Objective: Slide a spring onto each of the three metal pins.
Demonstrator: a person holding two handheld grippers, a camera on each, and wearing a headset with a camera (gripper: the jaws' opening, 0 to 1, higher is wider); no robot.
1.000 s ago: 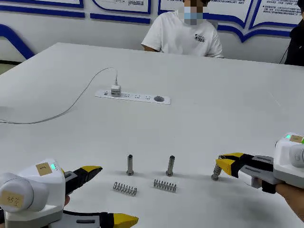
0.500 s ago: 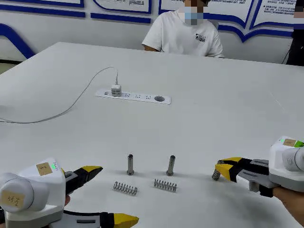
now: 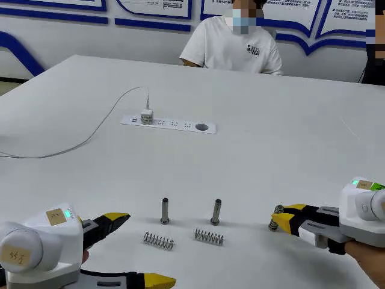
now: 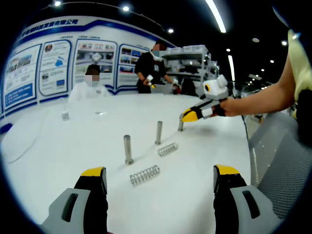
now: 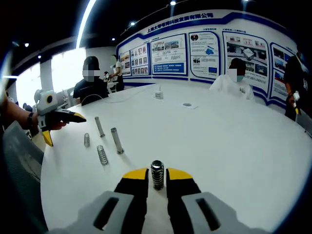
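Two bare metal pins (image 3: 164, 211) (image 3: 216, 211) stand upright on the white table (image 3: 252, 150). A loose spring (image 3: 158, 240) lies in front of the left pin, and another spring (image 3: 209, 236) lies in front of the middle one. The third pin (image 3: 274, 221) at the right carries a spring (image 5: 157, 174). My right gripper (image 3: 284, 218) is low at the table, its yellow-tipped jaws shut on that spring. My left gripper (image 3: 137, 248) sits wide open at the near left, holding nothing, with a loose spring (image 4: 145, 175) just ahead of it.
A white power strip (image 3: 168, 123) with a plugged charger (image 3: 146, 114) and its cable lies mid-table, well behind the pins. A person in a white shirt (image 3: 231, 42) sits at the far edge. Bare tabletop lies between the pins and the strip.
My right gripper has sunk toward the table, taking the spring down over the right pin. The left gripper has stayed put.
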